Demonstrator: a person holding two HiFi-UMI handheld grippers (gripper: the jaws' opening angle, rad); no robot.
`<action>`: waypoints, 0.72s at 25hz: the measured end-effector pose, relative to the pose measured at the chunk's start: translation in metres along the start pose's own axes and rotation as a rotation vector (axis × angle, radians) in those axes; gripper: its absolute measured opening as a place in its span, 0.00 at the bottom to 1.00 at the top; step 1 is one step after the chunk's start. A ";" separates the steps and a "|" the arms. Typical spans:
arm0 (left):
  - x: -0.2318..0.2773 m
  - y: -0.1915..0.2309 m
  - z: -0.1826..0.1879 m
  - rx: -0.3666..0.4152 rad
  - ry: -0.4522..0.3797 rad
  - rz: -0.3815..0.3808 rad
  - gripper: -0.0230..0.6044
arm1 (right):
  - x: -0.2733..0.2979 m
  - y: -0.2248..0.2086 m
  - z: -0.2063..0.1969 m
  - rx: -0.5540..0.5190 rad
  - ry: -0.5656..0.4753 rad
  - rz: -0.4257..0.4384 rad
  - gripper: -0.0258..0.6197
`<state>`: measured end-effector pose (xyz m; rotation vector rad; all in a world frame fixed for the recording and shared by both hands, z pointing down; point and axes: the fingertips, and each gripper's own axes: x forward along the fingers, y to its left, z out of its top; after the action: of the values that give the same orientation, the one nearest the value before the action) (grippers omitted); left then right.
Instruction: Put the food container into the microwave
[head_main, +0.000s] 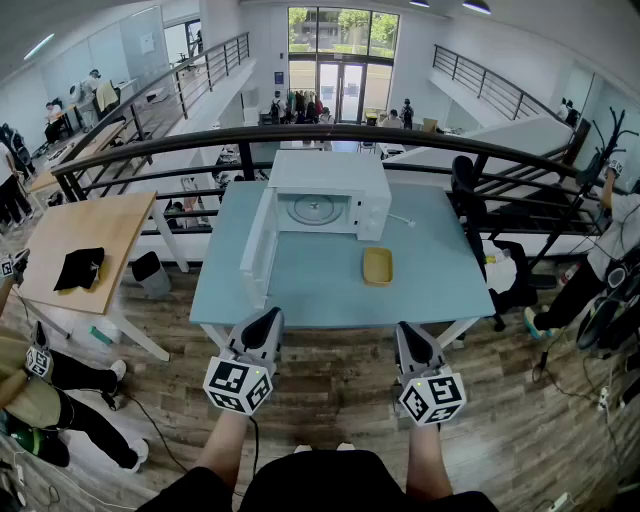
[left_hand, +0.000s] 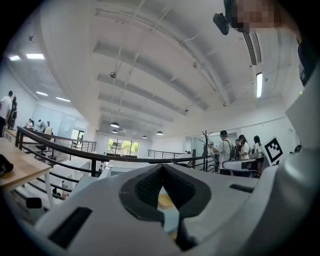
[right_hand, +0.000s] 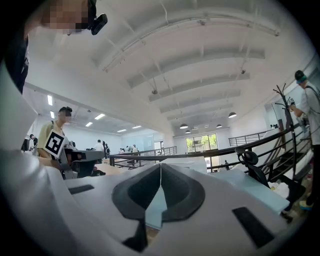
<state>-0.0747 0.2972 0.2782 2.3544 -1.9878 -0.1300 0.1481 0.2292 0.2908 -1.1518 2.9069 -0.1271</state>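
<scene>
Two grippers at the worktop's near edge; food container still out on the worktop.

One food container (head_main: 377, 266), yellow and rectangular, lies flat right of the worktop's (head_main: 330, 295) centre, apart from the microwave's front right corner; its long axis runs roughly from near edge to far edge. One white microwave (head_main: 335, 185) stands at the far edge, its door (head_main: 260, 245) swung open to the left and the round turntable (head_main: 313, 209) showing inside. Left gripper (head_main: 268, 316) (left_hand: 161, 169): jaws together, nothing between them, with the yellow container in sight beyond the tips. Right gripper (head_main: 408, 330) (right_hand: 160, 167): jaws together, nothing held. Both point level toward the worktop, short of its near edge. Each carries one cube (head_main: 238, 385) with black-and-white square markers.
</scene>
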 end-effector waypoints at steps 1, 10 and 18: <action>-0.001 0.001 0.001 0.002 -0.001 0.000 0.05 | 0.000 0.002 0.000 -0.002 0.003 -0.002 0.05; -0.019 0.010 0.006 0.001 -0.002 -0.005 0.05 | -0.004 0.023 0.002 -0.019 0.017 0.002 0.05; -0.033 0.023 0.004 -0.004 -0.002 -0.008 0.05 | -0.008 0.035 0.004 0.049 -0.020 0.012 0.05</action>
<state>-0.1033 0.3259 0.2771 2.3605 -1.9776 -0.1362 0.1308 0.2596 0.2836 -1.1222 2.8756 -0.1838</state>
